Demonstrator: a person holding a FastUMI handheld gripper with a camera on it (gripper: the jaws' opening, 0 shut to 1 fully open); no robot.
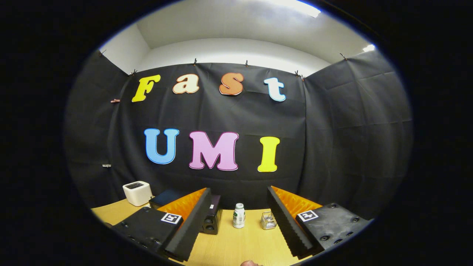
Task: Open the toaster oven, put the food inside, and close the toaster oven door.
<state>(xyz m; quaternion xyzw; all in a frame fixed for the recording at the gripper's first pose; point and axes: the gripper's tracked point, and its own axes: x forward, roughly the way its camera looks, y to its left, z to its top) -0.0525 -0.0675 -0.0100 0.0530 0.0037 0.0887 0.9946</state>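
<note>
Along the far edge of a pale wooden bench (pixel 229 247), against the black cloth wall, sits a row of small things seen past the gripper (pixel 236 236). Its two black fingers, ridged on their inner faces and backed in orange, are spread wide apart with nothing between them and touch nothing. Each finger block carries a square black-and-white marker tag.

Toward the far left corner of the bench stands a white boxy appliance (pixel 137 193) with a dark slot in its top. Beside it is the toaster oven (pixel 211 218), a dark box largely hidden behind the left finger; two round knobs on its front show, but whether its door is open or closed cannot be made out. Between the fingers and beyond them, near the back edge, stands a small white bottle (pixel 239 215) with a white cap and a green label too small to read. Just right of it is a small wire basket (pixel 268 220), its contents unclear. At the near edge of the bench a small rounded pinkish shape (pixel 250 263) is cut off; what it is cannot be told.
</note>
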